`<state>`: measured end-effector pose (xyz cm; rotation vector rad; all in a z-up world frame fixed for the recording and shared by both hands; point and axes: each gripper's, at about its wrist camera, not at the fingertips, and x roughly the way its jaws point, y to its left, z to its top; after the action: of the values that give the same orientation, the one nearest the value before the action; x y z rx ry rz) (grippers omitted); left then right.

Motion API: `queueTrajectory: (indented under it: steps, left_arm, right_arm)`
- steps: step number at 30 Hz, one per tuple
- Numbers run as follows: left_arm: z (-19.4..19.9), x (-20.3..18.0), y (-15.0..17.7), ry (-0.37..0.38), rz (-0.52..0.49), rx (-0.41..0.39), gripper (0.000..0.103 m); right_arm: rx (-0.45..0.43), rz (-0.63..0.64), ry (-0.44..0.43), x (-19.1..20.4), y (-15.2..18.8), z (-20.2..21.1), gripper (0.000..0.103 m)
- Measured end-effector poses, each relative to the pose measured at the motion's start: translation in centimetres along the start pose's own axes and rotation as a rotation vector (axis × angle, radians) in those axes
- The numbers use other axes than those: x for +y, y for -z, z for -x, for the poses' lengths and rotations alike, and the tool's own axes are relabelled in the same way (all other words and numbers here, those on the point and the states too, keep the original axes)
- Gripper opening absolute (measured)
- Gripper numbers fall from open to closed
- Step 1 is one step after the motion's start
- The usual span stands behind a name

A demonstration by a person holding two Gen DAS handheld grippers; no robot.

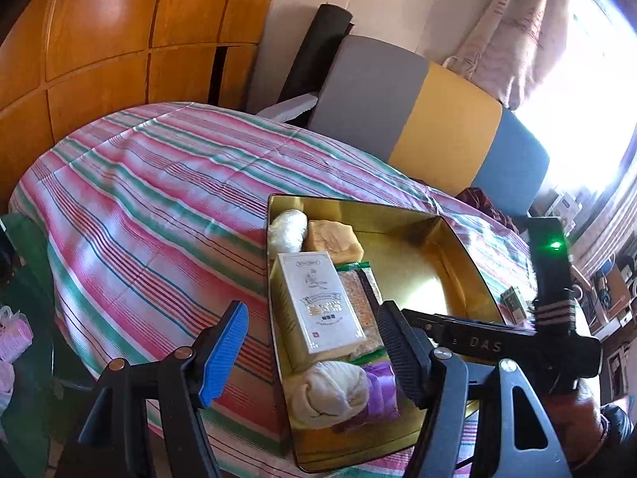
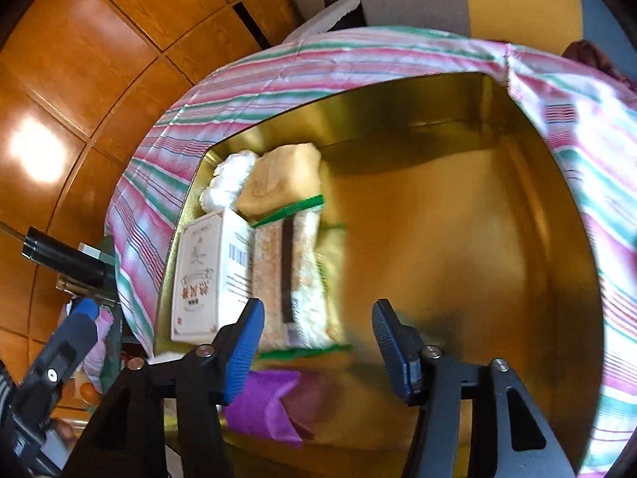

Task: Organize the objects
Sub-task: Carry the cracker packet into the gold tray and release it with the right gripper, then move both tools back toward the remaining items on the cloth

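A gold tin box (image 1: 446,275) (image 2: 497,239) lies open on the striped bedcover (image 1: 159,183). Its left side holds a white tea box (image 1: 318,298) (image 2: 207,275), an orange snack pack (image 1: 354,298) (image 2: 274,275), a white plastic bundle (image 1: 286,229) (image 2: 229,179), a yellow block (image 1: 334,239) (image 2: 282,179), a cream cloth roll (image 1: 326,392) and a purple packet (image 1: 382,390) (image 2: 262,402). My left gripper (image 1: 314,354) is open and empty over the tin's near left edge. My right gripper (image 2: 318,342) is open and empty above the tin's bare right half; its body shows in the left wrist view (image 1: 497,342).
A small green box (image 1: 515,302) lies on the bedcover right of the tin. A grey, yellow and blue headboard (image 1: 438,127) stands behind the bed. Orange wooden cabinets (image 1: 99,40) line the left wall. A bright window and cluttered shelves (image 1: 605,286) are at the right.
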<state>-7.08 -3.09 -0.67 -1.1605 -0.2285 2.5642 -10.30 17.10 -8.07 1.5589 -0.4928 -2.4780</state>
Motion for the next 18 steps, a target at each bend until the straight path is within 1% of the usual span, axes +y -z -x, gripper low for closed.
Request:
queueTrajectory:
  steps: [2, 8, 10, 13, 18]
  left_arm:
    - [0.2, -0.5, 0.2, -0.001, -0.016, 0.0, 0.068]
    - [0.8, -2.4, 0.8, -0.005, -0.086, -0.011, 0.068]
    - [1.0, -3.2, 1.0, -0.006, -0.115, -0.015, 0.068]
    - [1.1, -4.4, 1.2, 0.01, -0.146, -0.013, 0.068]
    - [1.3, -6.7, 1.7, 0.027, -0.216, -0.015, 0.068]
  right_arm:
    - [-0.029, 0.019, 0.034, -0.6, 0.8, 1.7, 0.07]
    - [-0.121, 0.103, 0.142, -0.8, 2.5, 5.2, 0.08]
    - [-0.145, 0.119, 0.163, -1.2, 2.9, 6.4, 0.081]
    - [-0.179, 0.133, 0.192, -2.0, 3.5, 8.1, 0.086]
    - [-0.229, 0.112, 0.245, -4.7, 4.6, 11.3, 0.087]
